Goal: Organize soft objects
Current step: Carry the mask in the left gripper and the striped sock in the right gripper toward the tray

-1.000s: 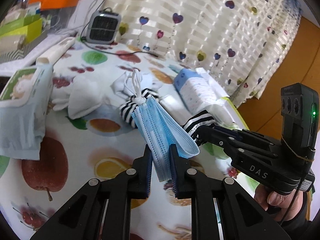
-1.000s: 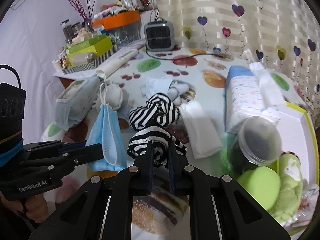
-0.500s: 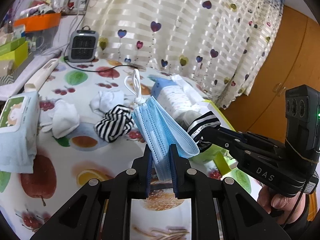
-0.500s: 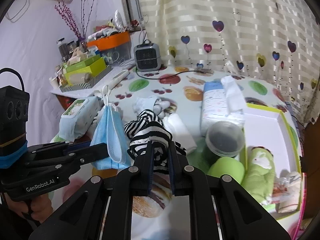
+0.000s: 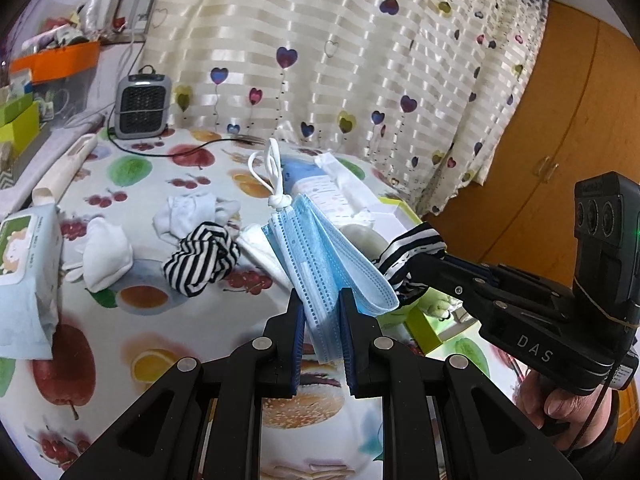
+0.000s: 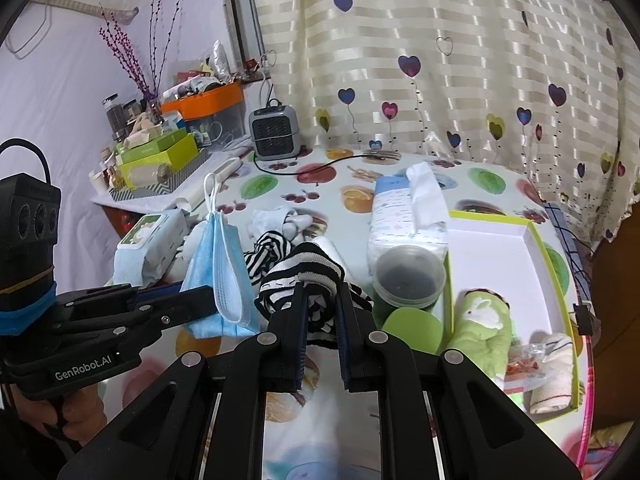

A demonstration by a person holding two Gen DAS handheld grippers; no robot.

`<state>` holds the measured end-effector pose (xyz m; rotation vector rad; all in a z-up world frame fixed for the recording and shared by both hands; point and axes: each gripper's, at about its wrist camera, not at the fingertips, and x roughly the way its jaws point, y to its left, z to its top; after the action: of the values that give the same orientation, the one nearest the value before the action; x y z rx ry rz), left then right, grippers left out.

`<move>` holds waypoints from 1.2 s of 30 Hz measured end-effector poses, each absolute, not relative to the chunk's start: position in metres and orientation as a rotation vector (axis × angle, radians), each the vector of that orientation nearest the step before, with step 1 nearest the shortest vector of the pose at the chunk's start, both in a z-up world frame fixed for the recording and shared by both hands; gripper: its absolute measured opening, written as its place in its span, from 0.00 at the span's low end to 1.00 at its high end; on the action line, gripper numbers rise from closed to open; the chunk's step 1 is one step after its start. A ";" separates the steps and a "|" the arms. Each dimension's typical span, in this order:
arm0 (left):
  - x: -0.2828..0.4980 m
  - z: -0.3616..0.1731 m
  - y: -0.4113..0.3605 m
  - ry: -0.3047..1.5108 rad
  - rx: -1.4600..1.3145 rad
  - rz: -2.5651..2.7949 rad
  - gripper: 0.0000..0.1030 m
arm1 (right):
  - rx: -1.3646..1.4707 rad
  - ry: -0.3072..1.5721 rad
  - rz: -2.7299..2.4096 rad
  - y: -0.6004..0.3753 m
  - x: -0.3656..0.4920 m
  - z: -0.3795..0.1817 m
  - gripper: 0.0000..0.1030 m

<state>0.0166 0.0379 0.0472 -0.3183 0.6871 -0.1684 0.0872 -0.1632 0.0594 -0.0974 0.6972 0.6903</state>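
Above the fruit-print worktop (image 6: 320,196), the left gripper (image 5: 320,300) clamps a blue mask (image 5: 320,256) and the right gripper (image 6: 320,292) a striped sock (image 6: 304,268), both seemingly bound for the green-rimmed box (image 6: 496,248) at right, needing release there.

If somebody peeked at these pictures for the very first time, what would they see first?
Probably the blue face mask pinched in the left gripper, held up above the fruit-print table. Next, the black-and-white striped sock clamped in the right gripper, beside the mask. Behind them hangs a striped curtain with hearts.
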 end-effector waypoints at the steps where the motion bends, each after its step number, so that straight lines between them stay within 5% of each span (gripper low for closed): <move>1: 0.017 0.048 0.036 0.687 -0.316 -0.171 0.15 | -0.095 0.696 0.689 -0.164 0.087 0.060 0.13; 36: 0.053 0.057 -0.022 0.708 -0.241 -0.254 0.15 | 0.000 0.688 0.588 -0.226 0.104 0.061 0.13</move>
<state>0.0528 -0.0217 0.0572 -0.2408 0.7085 -0.2540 0.1041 -0.2258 0.0610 0.0005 0.6878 0.5881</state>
